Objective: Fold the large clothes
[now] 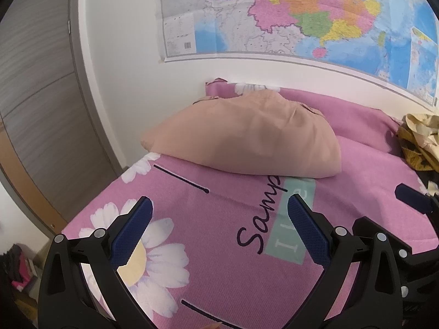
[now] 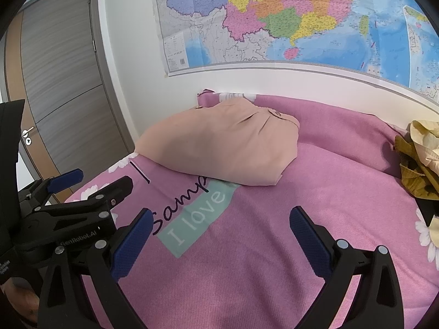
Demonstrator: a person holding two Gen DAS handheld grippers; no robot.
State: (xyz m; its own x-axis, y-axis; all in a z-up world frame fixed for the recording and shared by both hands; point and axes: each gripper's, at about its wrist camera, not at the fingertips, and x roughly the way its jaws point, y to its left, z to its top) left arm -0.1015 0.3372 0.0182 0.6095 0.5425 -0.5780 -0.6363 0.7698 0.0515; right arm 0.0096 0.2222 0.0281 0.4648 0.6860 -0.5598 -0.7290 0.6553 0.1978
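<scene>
A folded beige garment (image 1: 247,137) (image 2: 222,148) lies on the far part of the pink bed sheet (image 1: 219,268) (image 2: 260,260), near the wall. A rumpled yellow-and-cream garment (image 1: 419,142) (image 2: 422,159) sits at the bed's right edge. My left gripper (image 1: 219,219) hangs open above the sheet's daisy print, short of the beige garment, with nothing between its fingers. My right gripper (image 2: 221,230) is also open and empty, over the "I love" print. Each gripper shows in the other's view: the right one (image 1: 411,197) at far right, the left one (image 2: 90,183) at far left.
A large coloured map (image 1: 301,13) (image 2: 288,16) hangs on the white wall behind the bed. A grey wooden door (image 1: 33,96) (image 2: 63,82) stands to the left. Some clutter (image 1: 19,271) lies on the floor at lower left, beyond the bed's left edge.
</scene>
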